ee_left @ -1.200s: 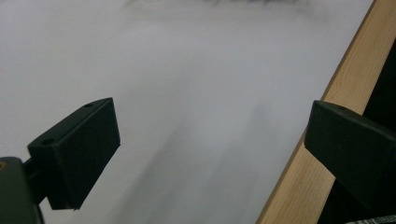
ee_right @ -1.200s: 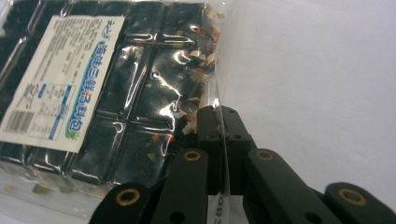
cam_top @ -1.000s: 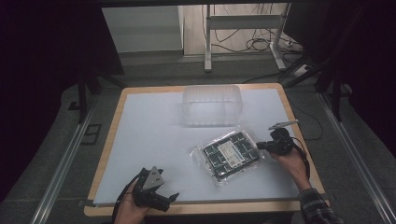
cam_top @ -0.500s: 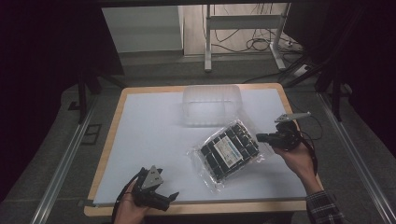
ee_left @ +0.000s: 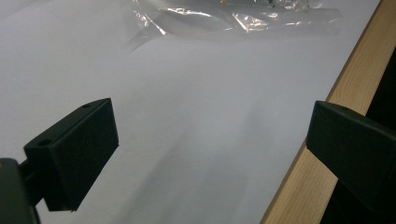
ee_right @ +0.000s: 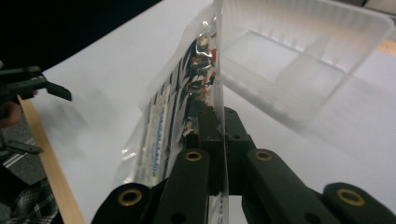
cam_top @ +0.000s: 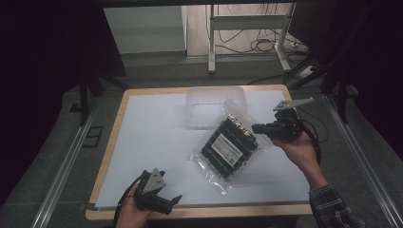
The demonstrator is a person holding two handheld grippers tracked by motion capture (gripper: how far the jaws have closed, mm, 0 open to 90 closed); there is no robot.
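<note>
Right gripper [cam_top: 256, 128] is clamped on the edge of the clear bag of dark parts [cam_top: 227, 145], held tilted above the white table [cam_top: 147, 137], its lower corner near the front edge. Clear divided tray [cam_top: 214, 102] sits just behind the bag, compartments empty. Left gripper [cam_top: 173, 202] rests at the front wooden edge, jaws spread, grasping nothing. Open surface lies between them.

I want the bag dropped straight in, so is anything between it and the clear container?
Nothing visible: the right tool holds the bag by its edge beside the clear container, whose compartments look empty.
</note>
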